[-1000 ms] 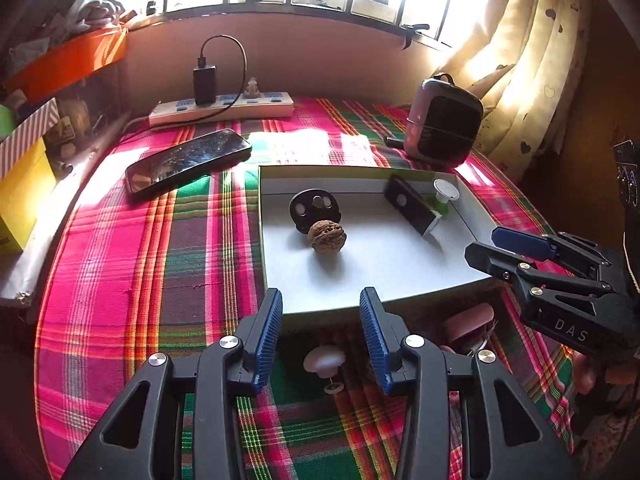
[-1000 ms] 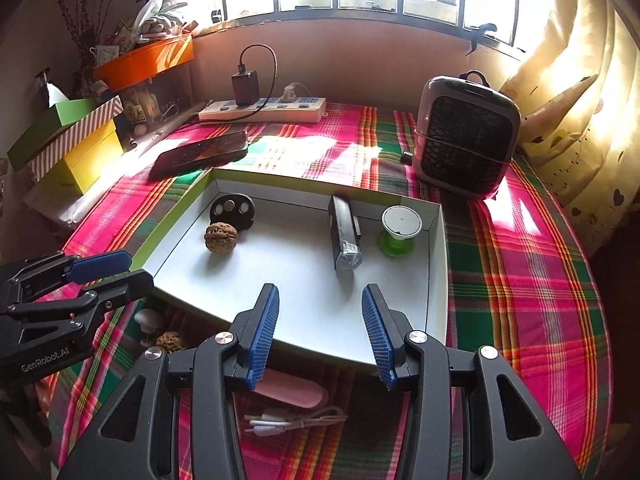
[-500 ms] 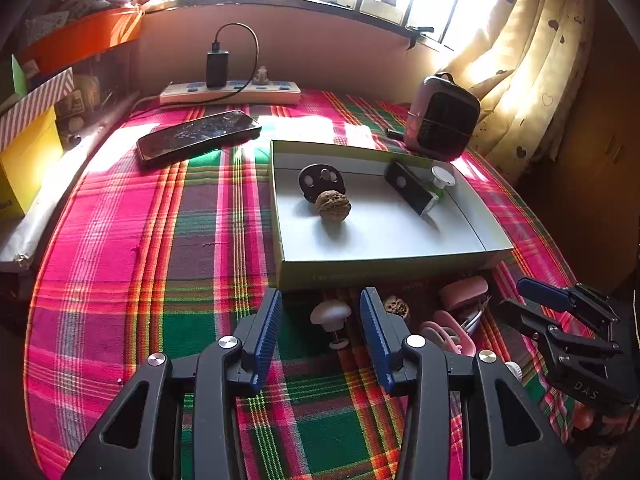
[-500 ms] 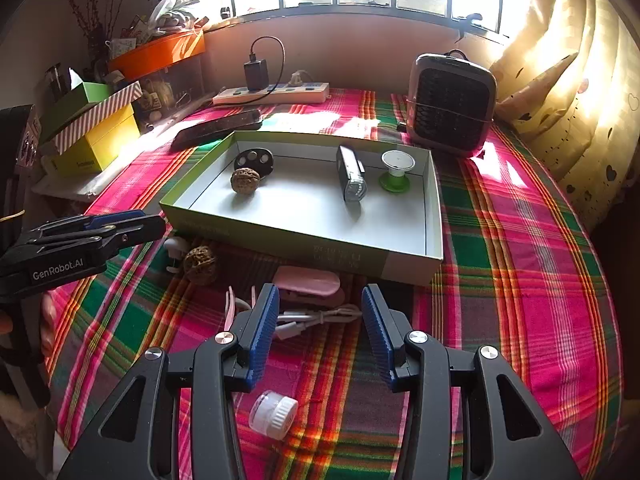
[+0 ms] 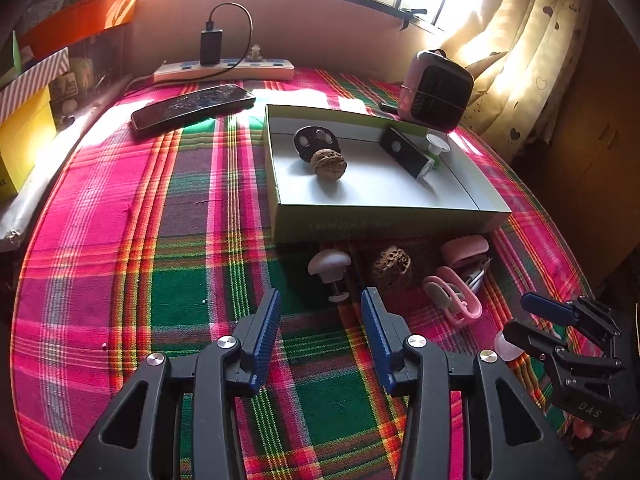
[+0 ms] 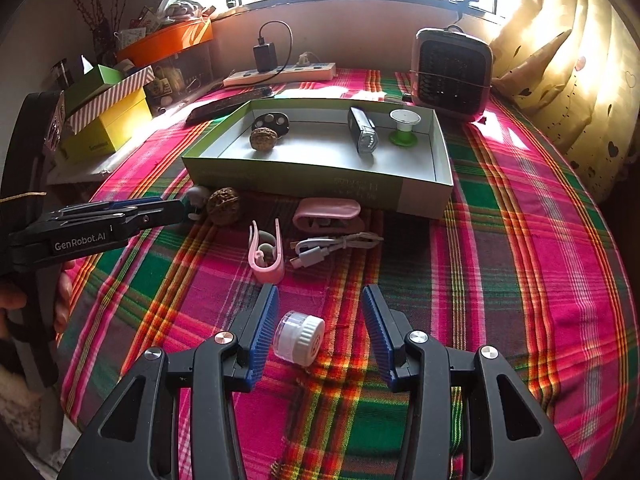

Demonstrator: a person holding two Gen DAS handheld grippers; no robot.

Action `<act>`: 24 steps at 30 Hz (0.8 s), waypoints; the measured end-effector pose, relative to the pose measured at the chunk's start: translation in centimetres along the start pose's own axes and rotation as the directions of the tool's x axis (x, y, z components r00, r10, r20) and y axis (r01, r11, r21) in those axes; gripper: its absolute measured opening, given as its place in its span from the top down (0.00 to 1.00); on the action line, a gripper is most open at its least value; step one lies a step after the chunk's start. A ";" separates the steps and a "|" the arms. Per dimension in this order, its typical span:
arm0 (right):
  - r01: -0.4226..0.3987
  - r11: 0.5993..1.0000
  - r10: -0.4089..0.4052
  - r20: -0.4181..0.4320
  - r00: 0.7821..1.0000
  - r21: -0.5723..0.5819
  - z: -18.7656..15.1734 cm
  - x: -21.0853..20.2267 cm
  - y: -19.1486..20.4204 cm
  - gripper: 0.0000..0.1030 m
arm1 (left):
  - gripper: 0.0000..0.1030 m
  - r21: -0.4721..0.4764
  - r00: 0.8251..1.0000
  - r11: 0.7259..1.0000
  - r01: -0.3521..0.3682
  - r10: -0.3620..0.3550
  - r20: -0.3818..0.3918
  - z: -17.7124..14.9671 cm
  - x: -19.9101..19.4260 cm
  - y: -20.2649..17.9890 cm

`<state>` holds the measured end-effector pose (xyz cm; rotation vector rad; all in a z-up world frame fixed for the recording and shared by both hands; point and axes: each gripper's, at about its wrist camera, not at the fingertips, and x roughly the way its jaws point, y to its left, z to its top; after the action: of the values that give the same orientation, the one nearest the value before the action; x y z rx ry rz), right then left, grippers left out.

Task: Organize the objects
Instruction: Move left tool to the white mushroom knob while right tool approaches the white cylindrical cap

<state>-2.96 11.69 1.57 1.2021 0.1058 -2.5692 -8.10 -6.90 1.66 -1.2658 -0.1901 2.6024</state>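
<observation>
A shallow white-and-green box [image 5: 384, 224] [image 6: 312, 182] lies on the plaid cloth and holds a walnut [image 5: 329, 163], a black disc, a black device [image 6: 363, 130] and a green-and-white spool [image 6: 404, 128]. In front of it lie a white mushroom-shaped knob [image 5: 330, 268], a second walnut [image 5: 392, 268] [image 6: 223, 205], a pink clip [image 6: 266, 256], a pink case [image 6: 326, 212] and a grey cable [image 6: 332, 246]. My left gripper [image 5: 320, 300] is open and empty, just short of the knob. My right gripper [image 6: 319, 300] is open, with a small white cap [image 6: 299, 338] lying loose between its fingers.
A phone [image 5: 192, 108], a power strip with a charger [image 5: 224, 70] and a small heater [image 6: 452, 72] stand behind the box. Yellow, striped and orange boxes [image 6: 108, 120] line the left side. A curtain hangs at the right. The other gripper shows at each view's side.
Both grippers have drawn back from the box toward the table's near edge. The loose items in front of the box came into view, and the white cap now lies between the right fingers.
</observation>
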 end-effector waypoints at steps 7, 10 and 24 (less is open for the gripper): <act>0.017 1.000 -0.017 -0.025 1.000 0.009 -0.7 0.1 0.1 0.57 | 0.61 0.006 1.000 1.000 0.006 -0.006 -0.020 0.5 1.3 0.1; 0.023 1.000 -0.023 -0.040 0.999 0.011 -1.0 0.4 0.2 0.57 | 0.60 0.018 1.000 1.000 0.008 -0.008 -0.020 0.8 1.6 0.0; 0.073 0.997 -0.073 -0.037 0.997 -0.017 -1.2 1.0 -0.7 0.57 | 0.60 0.039 1.000 0.999 0.011 -0.011 -0.010 2.0 2.5 -0.1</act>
<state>-2.84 12.31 -0.03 1.2636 0.1805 -2.6034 -11.17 -6.12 1.03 -1.2608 -0.1431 2.5774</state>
